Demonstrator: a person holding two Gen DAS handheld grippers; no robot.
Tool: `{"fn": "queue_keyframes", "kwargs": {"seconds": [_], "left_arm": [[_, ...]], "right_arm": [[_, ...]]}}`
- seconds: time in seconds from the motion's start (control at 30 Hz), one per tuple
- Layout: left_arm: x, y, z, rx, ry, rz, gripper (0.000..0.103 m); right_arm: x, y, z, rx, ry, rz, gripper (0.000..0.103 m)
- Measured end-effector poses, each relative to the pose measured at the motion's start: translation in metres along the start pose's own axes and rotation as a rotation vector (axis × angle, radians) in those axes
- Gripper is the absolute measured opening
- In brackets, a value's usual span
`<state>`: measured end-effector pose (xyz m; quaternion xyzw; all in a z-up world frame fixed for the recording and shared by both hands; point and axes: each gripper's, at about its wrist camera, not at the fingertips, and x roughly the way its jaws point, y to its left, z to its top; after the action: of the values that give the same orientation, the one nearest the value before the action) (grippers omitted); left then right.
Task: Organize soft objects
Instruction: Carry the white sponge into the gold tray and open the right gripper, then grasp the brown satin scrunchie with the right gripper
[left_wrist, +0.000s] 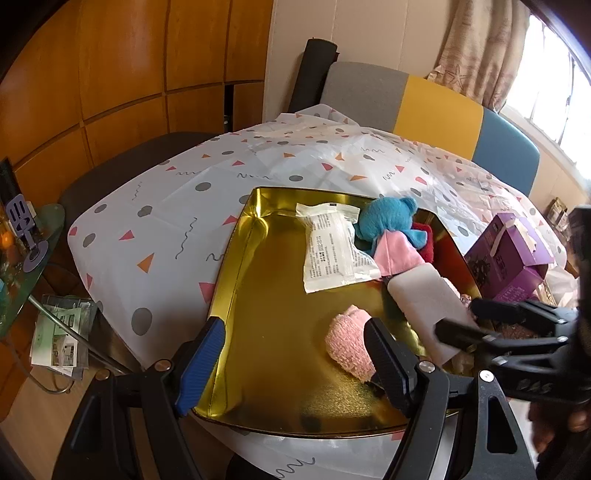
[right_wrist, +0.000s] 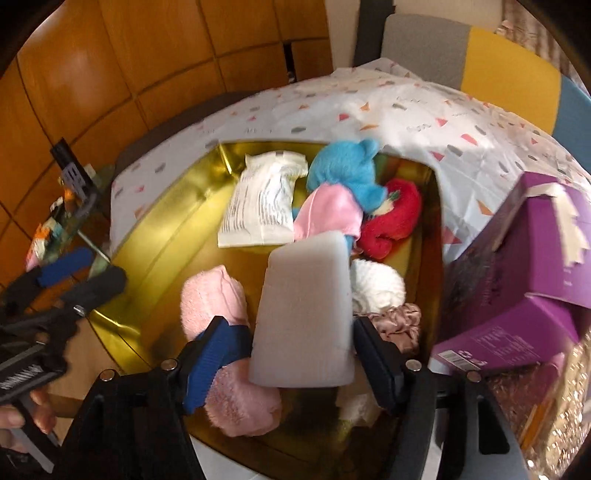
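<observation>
Gold tray (right_wrist: 155, 236) sits on the bench under a white cloth (left_wrist: 177, 192) printed with triangles and dots. Soft things crowd the tray's right half in both views.

Right wrist view: right claw (right_wrist: 291, 354) at bottom centre, jaws apart, with a white foam block (right_wrist: 306, 314) standing between them. Left blue pad looks just at the block's edge; right pad shows a narrow gap. No earlier view to compare; grip looks slack, so read as open. The block lies over a pink fluffy roll (right_wrist: 218, 295), which shows on both sides of the left pad.

Above the block: pink satin pouch (right_wrist: 328, 214), blue plush toy (right_wrist: 343, 166), red knitted piece (right_wrist: 395, 218). Right of the block: white fluffy ball (right_wrist: 380, 284), then a dusty-pink satin scrunchie (right_wrist: 399, 325), touching the right finger. White printed packet (right_wrist: 262, 199) lies flat, upper centre of the tray.

Purple carton (right_wrist: 535, 266) stands hard against the tray's right edge, hemming in that side.

Left wrist view: left claw (left_wrist: 295, 365) at lower centre, jaws wide, nothing between the pads; the right finger sits just beside the pink roll. Left finger hangs over the tray's near-left rim. The other claw enters from the right edge.

Background: striped chair (left_wrist: 436, 107) at upper right, wooden panelling (left_wrist: 110, 66) at upper left, glass side shelf with papers at the far left.
</observation>
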<state>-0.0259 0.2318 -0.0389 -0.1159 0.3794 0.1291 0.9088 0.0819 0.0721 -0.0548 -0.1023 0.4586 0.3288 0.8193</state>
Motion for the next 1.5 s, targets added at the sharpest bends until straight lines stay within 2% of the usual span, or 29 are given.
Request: {"fn": "queue_keyframes", "kwargs": {"seconds": [0.33,0.47,0.57,0.7,0.77,0.93,1.03,1.1,1.23,1.33,1.43,1.5], "left_arm": [[-0.004,-0.013,-0.003,0.033,0.002,-0.014,0.078],[-0.006,-0.016,-0.004,0.039,0.003,-0.024,0.078],[-0.008,-0.021,-0.004,0.053,0.000,-0.035,0.079],[-0.008,-0.026,-0.004,0.062,0.001,-0.047,0.079],[-0.008,-0.030,-0.004,0.070,0.006,-0.056,0.079],[-0.008,-0.037,-0.003,0.080,0.010,-0.075,0.079],[-0.007,-0.040,-0.003,0.084,0.015,-0.083,0.079],[-0.007,-0.043,-0.003,0.092,0.013,-0.088,0.079],[-0.006,-0.048,-0.005,0.110,0.016,-0.099,0.079],[-0.005,-0.053,-0.006,0.122,0.025,-0.103,0.079],[-0.003,-0.058,-0.008,0.138,0.032,-0.108,0.079],[-0.003,-0.061,-0.009,0.147,0.033,-0.114,0.079]], "right_arm": [[-0.069,-0.019,-0.017,0.045,-0.121,-0.039,0.071],[-0.104,-0.042,-0.034,0.081,-0.177,-0.063,0.071],[-0.133,-0.074,-0.052,0.157,-0.211,-0.102,0.071],[-0.178,-0.136,-0.084,0.371,-0.275,-0.188,0.070],[-0.199,-0.171,-0.105,0.519,-0.293,-0.264,0.071],[-0.240,-0.261,-0.175,0.995,-0.298,-0.437,0.071],[-0.251,-0.300,-0.221,1.229,-0.298,-0.474,0.071],[-0.253,-0.320,-0.243,1.307,-0.286,-0.487,0.071],[-0.236,-0.348,-0.262,1.371,-0.224,-0.483,0.071],[-0.228,-0.358,-0.265,1.383,-0.233,-0.456,0.071],[-0.226,-0.361,-0.254,1.327,-0.263,-0.501,0.071],[-0.222,-0.361,-0.241,1.259,-0.264,-0.499,0.071]]}}
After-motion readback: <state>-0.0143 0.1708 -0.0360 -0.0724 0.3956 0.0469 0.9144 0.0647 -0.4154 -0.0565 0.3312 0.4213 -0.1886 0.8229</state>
